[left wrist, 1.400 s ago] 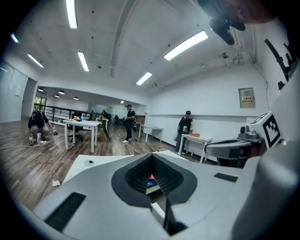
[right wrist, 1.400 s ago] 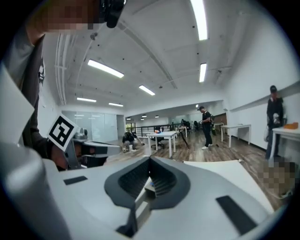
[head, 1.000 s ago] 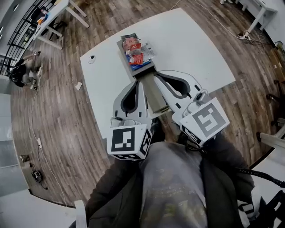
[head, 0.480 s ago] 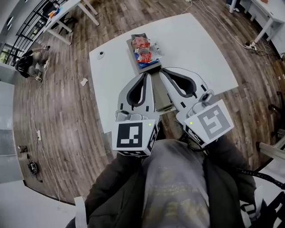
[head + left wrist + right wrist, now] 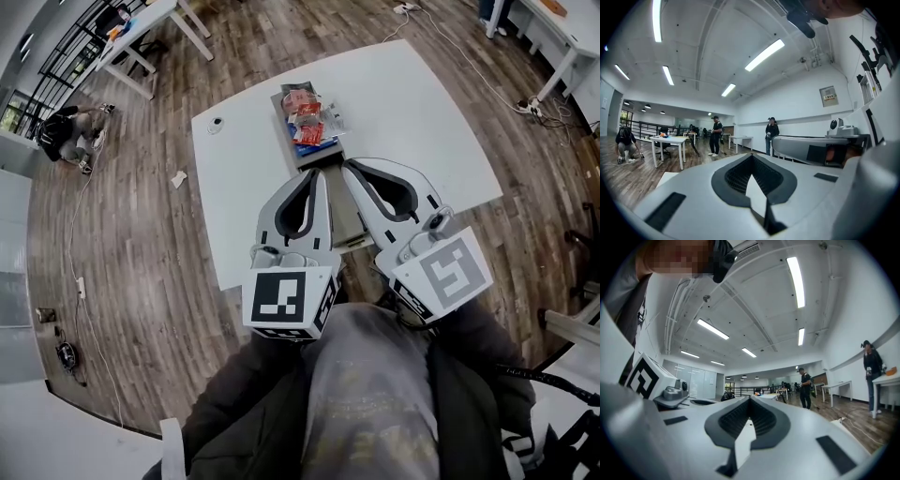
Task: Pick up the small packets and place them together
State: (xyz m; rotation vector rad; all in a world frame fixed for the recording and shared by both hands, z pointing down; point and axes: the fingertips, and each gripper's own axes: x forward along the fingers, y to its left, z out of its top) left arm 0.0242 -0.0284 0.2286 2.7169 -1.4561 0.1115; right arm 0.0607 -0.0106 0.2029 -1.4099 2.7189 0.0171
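Left gripper [image 5: 319,174] and right gripper [image 5: 348,169] have stayed shut and empty, with the packets [image 5: 309,117] piled together just ahead.

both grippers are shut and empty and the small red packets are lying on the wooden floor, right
Not the floor: the head view shows the small red packets piled on a grey tray on the white table. The left gripper and right gripper are shut and empty.

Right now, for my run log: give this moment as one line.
left tool: shut, empty | right tool: shut, empty | packets: heaped on grey tray, untouched | pickup: not started
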